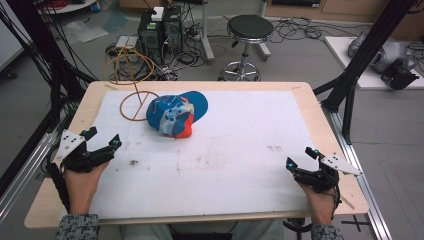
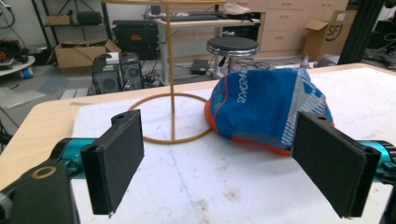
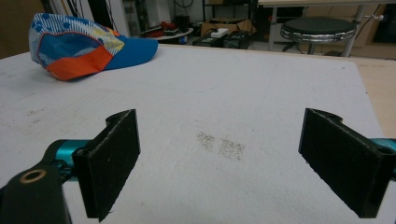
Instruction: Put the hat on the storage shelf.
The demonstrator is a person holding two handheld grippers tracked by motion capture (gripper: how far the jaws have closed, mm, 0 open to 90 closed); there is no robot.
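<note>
A blue, white and orange cap [image 1: 176, 115] lies on the white mat [image 1: 240, 150] left of the table's middle, brim toward the far side. A yellow wire stand [image 1: 134, 95] with a ring base rises just left of the cap. My left gripper [image 1: 105, 140] rests near the mat's left edge, open and empty, pointing at the cap [image 2: 266, 109] and the wire stand [image 2: 171, 116]. At the right edge, my right gripper [image 1: 301, 157] is open with nothing between its fingers; the cap [image 3: 84, 44] lies far off at its upper left.
The wooden table [image 1: 310, 95] carries the stained mat. Beyond its far edge are a black stool [image 1: 249, 30], computer towers [image 1: 160, 30] and cables on the floor. Black frame posts [image 1: 360, 55] flank both sides of the table.
</note>
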